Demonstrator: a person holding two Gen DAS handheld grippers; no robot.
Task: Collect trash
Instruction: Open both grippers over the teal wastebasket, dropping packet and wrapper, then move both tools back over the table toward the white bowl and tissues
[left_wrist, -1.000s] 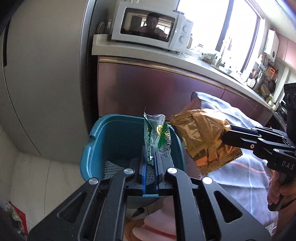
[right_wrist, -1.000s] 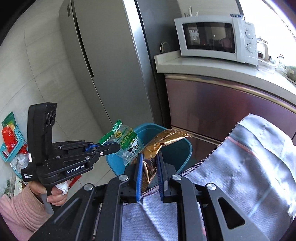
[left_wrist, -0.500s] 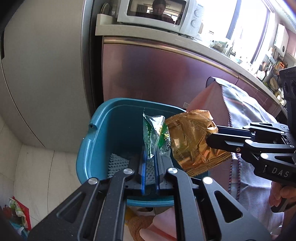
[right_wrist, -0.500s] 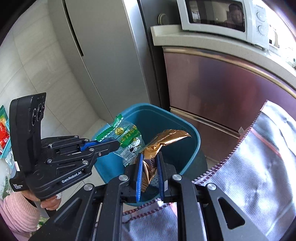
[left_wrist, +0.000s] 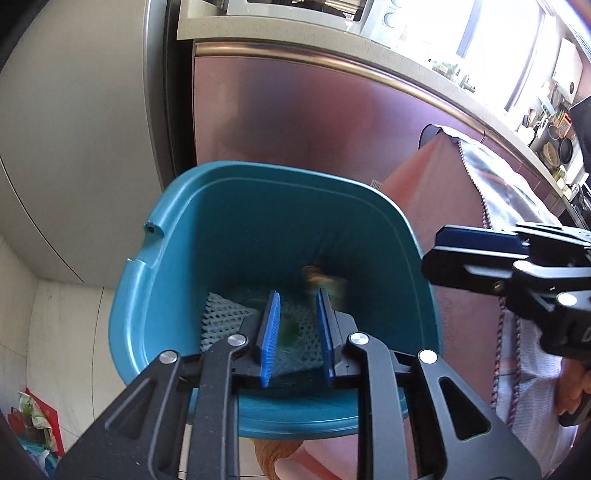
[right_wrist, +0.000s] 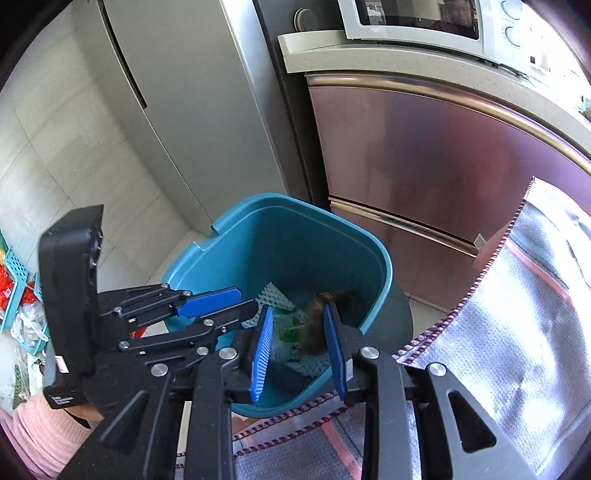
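Directly below both tongs sits the teal bin (left_wrist: 236, 236), its mouth facing up at them. Above it, the left tongs (left_wrist: 295, 325) and the right tongs (right_wrist: 298, 341) each stand with blue pads spread apart and nothing between them. Down in the bin, beyond the fingertips, lie a blurred gold wrapper (right_wrist: 317, 328), a green wrapper (right_wrist: 291, 328) and white mesh (left_wrist: 218, 314).

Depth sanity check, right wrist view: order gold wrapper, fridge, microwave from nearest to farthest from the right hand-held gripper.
1. gold wrapper, blurred, in the teal bin just beyond the open right hand-held gripper.
2. fridge, upper left, behind the bin.
3. microwave, top right on the counter; fridge and microwave are a close call.
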